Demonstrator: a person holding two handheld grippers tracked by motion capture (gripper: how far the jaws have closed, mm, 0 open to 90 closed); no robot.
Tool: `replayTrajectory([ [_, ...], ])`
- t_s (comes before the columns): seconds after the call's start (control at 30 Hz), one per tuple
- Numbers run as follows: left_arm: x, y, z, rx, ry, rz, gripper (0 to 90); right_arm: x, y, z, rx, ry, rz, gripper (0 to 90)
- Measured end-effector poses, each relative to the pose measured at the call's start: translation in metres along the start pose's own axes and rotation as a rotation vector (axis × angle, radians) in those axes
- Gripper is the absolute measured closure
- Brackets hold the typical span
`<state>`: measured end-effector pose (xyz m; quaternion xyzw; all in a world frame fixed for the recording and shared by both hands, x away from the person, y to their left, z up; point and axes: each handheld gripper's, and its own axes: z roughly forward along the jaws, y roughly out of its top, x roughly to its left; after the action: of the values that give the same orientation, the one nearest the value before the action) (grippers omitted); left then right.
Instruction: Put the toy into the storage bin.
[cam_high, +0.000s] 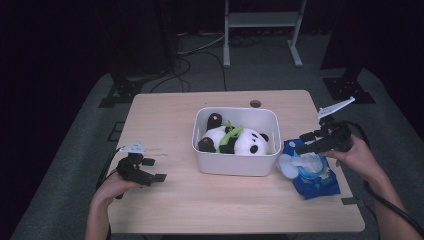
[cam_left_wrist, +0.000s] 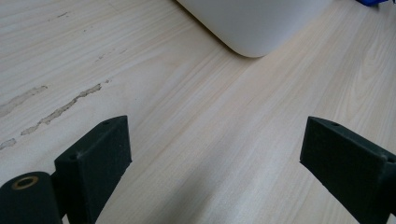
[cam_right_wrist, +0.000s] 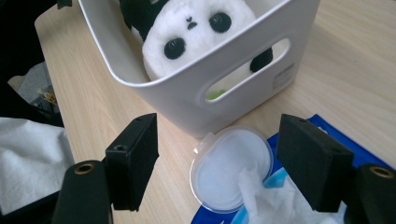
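Observation:
A white tub (cam_high: 235, 164) stands mid-table with a black-and-white panda plush (cam_high: 239, 140) lying inside it. Through the right gripper view I see the panda's face (cam_right_wrist: 191, 28) over the tub's handled wall (cam_right_wrist: 187, 95). A blue wipes pack (cam_high: 315, 175) lies right of the tub, its round lid (cam_right_wrist: 231, 161) flipped open and a white wipe (cam_right_wrist: 266, 198) sticking up. My right gripper (cam_high: 303, 142) hovers open just above the pack (cam_right_wrist: 219, 154), nothing between its jaws. My left gripper (cam_high: 154, 169) rests open low over bare wood (cam_left_wrist: 215, 140), left of the tub's corner (cam_left_wrist: 252, 28).
The light wood table (cam_high: 200, 205) has a cable hole (cam_high: 255, 103) at its far edge and scuffed streaks (cam_left_wrist: 60, 109) near my left gripper. A white frame (cam_high: 262, 30) and black stands sit on the grey floor beyond. White cloth (cam_right_wrist: 28, 154) lies off the table's edge.

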<state>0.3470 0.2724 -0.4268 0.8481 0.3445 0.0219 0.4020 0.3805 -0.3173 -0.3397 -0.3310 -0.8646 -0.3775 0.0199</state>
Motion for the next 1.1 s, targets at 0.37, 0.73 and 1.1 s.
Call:
replayTrajectory([
  [0.37, -0.001, 0.001, -0.001, -0.002, -0.001, 0.006, 7.6, 0.003, -0.020, 0.009, -0.003, -0.007, 0.015, 28.2],
  [0.73, -0.001, 0.001, -0.003, -0.007, 0.006, 0.008, 7.6, 0.006, -0.037, 0.012, -0.031, -0.011, 0.033, 28.5],
  [1.1, -0.002, 0.001, -0.005, -0.011, 0.008, 0.008, 7.6, 0.011, -0.054, 0.015, -0.067, -0.022, 0.050, 28.4],
])
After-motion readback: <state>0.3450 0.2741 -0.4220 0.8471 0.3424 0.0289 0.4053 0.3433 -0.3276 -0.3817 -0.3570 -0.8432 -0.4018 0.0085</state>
